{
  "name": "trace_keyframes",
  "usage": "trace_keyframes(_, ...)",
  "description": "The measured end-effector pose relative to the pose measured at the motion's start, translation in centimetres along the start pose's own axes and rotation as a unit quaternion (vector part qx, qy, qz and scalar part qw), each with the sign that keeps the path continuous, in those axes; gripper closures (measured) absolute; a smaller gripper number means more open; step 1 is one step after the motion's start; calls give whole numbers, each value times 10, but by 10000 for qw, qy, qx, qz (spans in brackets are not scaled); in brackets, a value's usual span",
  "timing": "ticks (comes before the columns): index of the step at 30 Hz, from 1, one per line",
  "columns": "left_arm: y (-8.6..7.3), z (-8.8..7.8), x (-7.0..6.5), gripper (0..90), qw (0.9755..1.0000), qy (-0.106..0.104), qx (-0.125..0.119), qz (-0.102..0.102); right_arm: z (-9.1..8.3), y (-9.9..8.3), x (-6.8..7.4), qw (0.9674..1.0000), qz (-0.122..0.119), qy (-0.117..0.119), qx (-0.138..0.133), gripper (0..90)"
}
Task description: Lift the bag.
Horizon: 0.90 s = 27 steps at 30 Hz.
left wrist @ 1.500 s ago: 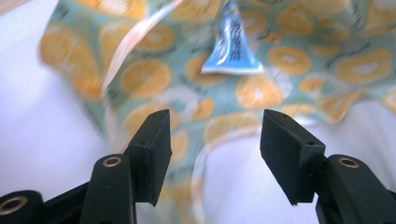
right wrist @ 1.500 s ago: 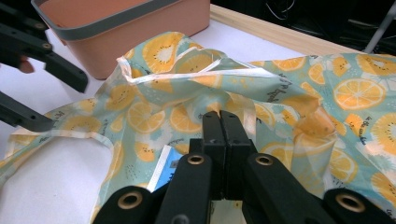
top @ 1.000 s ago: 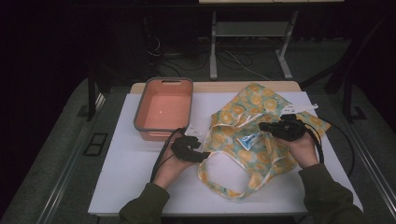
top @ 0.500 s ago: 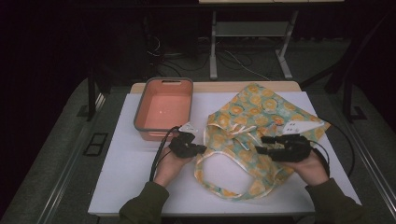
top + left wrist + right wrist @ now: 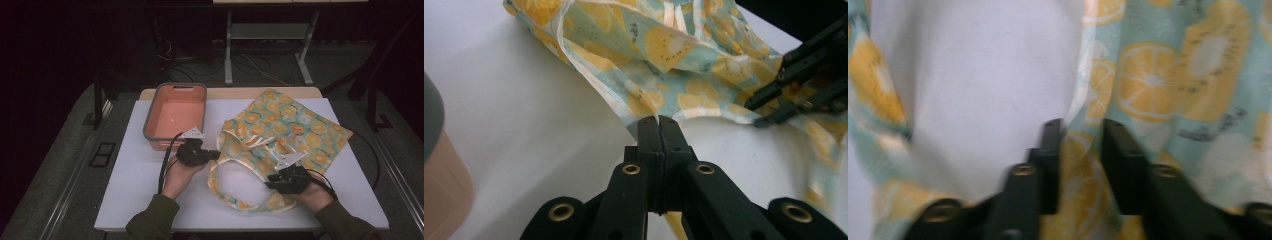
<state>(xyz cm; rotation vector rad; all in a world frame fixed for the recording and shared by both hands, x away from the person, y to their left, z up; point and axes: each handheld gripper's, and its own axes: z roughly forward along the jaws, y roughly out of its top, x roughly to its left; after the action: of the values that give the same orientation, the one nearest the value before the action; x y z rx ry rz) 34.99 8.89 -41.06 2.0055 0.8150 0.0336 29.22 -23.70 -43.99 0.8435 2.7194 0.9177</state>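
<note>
- One lemon-print cloth bag (image 5: 280, 135), table (image 5: 130, 185) centre toward 3 o'clock.
- One orange tub (image 5: 176, 114), 10 o'clock.
- Two tools: left tool (image 5: 658, 122) clamped on bag edge; right tool (image 5: 1082, 131) part-open, cloth between jaws.
</note>
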Motion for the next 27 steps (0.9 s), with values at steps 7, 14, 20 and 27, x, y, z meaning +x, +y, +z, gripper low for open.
trace_keyframes(7, 6, -9, -5, 897, 9994, 27, -282, 213, -20, 6, -11, 9981, -37, -326, -512, 897)
trace_keyframes(14, 23, -23, -18, 897, 9962, 44, -689, 535, -66, 21, -32, 9832, 195, -787, -1638, 899)
trace_keyframes(20, 40, -38, -32, 897, 9903, 101, -1093, 849, -99, 38, -38, 9654, 207, -1074, -2369, 899)
trace_keyframes(27, 41, -40, -31, 886, 9898, 144, -1108, 880, -108, 45, -46, 9608, 336, -1024, -2554, 896)
